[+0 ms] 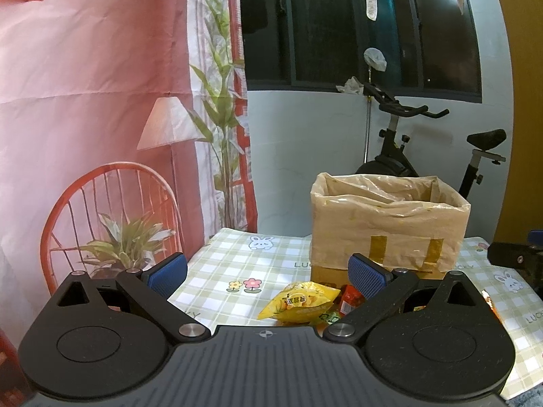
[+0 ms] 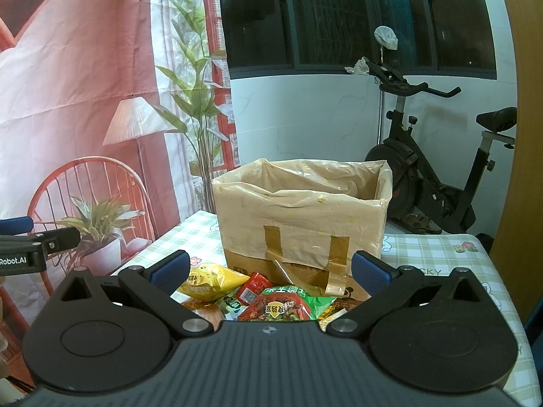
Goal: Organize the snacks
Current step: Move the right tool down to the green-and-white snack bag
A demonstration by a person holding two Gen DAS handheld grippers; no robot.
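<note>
A cardboard box (image 1: 390,227) lined with a tan plastic bag stands on the checked tablecloth; it also shows in the right wrist view (image 2: 302,217). Snack packets lie in a pile in front of it: a yellow packet (image 1: 298,302) (image 2: 210,281), a small red packet (image 1: 351,300) (image 2: 256,286) and a green and red packet (image 2: 288,305). My left gripper (image 1: 268,273) is open and empty, above the yellow packet. My right gripper (image 2: 269,271) is open and empty, above the pile. The left gripper also shows at the right wrist view's left edge (image 2: 34,244).
The table (image 1: 237,261) has a green checked cloth with rabbit and flower prints. An exercise bike (image 2: 437,176) stands behind the table on the right. A printed backdrop (image 1: 85,101) hangs at the left. A dark window (image 1: 356,27) is behind.
</note>
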